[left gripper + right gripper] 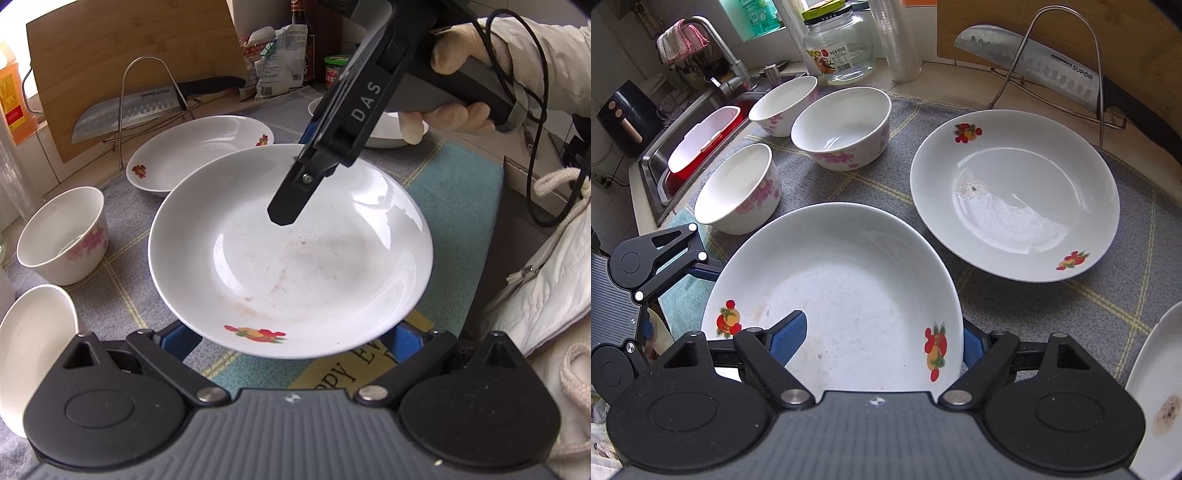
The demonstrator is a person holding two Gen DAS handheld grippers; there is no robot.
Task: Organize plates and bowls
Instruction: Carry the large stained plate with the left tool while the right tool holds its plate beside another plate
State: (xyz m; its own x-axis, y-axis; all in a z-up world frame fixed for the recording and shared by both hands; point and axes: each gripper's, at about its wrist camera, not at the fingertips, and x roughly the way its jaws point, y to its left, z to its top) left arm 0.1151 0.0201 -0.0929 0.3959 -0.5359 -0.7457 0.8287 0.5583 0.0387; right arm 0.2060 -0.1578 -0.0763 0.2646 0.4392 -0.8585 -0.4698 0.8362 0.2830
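Both views are bright and evenly lit by soft daylight. In the left wrist view the top-left corner behind the cutting board (pixel 110 66) is blown out to white. Broad white glare lies on the right inner wall of the held plate (pixel 291 254), and a faint dark reflection of the other tool crosses it. In the right wrist view a patchy sheen sits on the second plate (pixel 1015 192). Shadows under the dishes are soft and short. Fisheye bending curves the checked mat (pixel 1071 314), and black vignette cuts the corners. Focus is sharp throughout, with slight softness at the rims.
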